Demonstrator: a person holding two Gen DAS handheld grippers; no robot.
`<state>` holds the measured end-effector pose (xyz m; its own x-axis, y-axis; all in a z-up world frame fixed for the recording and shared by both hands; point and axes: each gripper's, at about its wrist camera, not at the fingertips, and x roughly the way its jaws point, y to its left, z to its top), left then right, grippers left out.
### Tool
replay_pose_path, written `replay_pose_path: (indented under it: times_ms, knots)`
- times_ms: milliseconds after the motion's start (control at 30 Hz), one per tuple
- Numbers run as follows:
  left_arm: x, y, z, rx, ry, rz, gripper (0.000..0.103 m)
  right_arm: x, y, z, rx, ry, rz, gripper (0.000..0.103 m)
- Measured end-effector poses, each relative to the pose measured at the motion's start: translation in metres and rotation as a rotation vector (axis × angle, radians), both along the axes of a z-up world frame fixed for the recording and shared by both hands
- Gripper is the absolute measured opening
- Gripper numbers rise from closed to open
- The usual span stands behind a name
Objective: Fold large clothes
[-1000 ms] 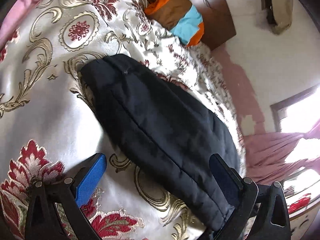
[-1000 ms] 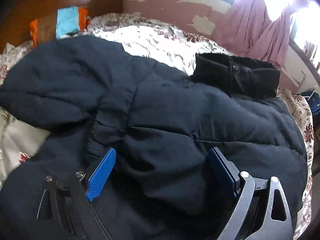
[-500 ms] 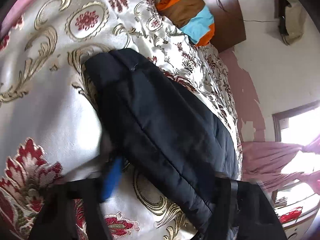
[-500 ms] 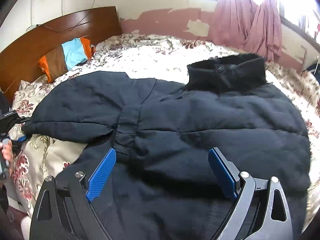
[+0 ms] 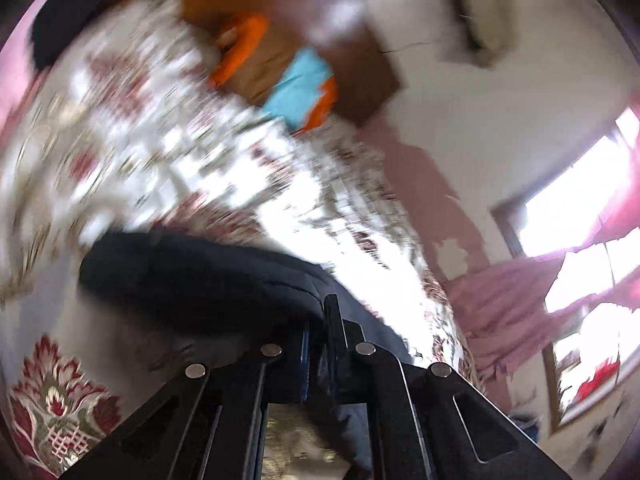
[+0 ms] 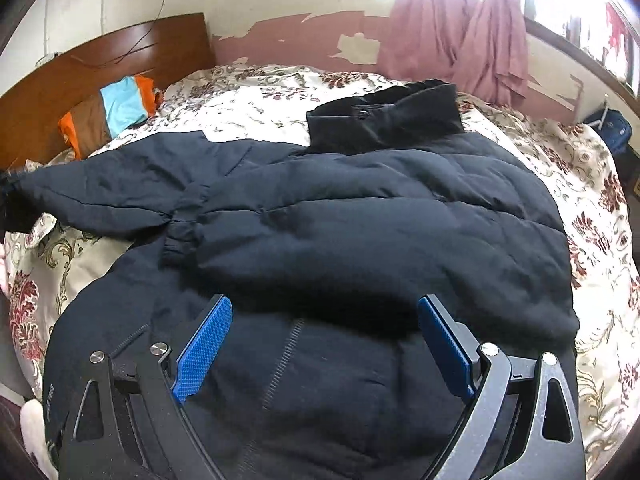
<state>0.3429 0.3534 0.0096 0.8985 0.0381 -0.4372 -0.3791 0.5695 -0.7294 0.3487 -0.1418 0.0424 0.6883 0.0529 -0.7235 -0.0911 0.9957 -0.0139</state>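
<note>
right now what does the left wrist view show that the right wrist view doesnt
Only the left wrist view: the left gripper, its jaws just closed onto the edge of the jacket sleeve, and a pale object hanging high on the wall. The picture is blurred.

Only the right wrist view: the right gripper open above the jacket body, the collar, and a front zipper.

Both: the floral bedspread, the orange, brown and blue pillow, the headboard, the pink curtain and the bright window.
</note>
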Motion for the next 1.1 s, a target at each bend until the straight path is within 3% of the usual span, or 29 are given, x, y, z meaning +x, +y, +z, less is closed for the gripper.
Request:
replay_pose_path:
  times_ms: [100, 200, 367, 500, 733, 967, 1100]
  knots:
    - [0.005, -0.037, 0.05, 0.176, -0.066, -0.075, 0.007, -0.005, -0.014, 0.002, 0.022, -0.014, -0.021, 0.091]
    - [0.013, -0.079, 0.089, 0.305, -0.12, -0.165, 0.007, -0.009, -0.033, 0.004, 0.044, -0.029, -0.046, 0.091]
    - [0.026, -0.152, 0.13, 0.396, -0.187, -0.333, 0.007, -0.019, -0.067, 0.007, 0.081, -0.061, -0.096, 0.091]
    - [0.034, -0.217, 0.145, 0.467, -0.212, -0.472, 0.007, -0.026, -0.095, 0.006, 0.102, -0.08, -0.136, 0.091]
    - [0.038, -0.322, 0.129, 0.54, -0.189, -0.759, 0.007, -0.038, -0.142, 0.0, 0.149, -0.1, -0.21, 0.091]
    - [0.04, -0.406, 0.077, 0.545, -0.091, -1.032, 0.007, -0.052, -0.179, -0.013, 0.18, -0.096, -0.276, 0.091]
    - [0.032, -0.434, 0.041, 0.533, -0.002, -1.134, 0.007, -0.058, -0.195, -0.021, 0.209, -0.091, -0.298, 0.091]
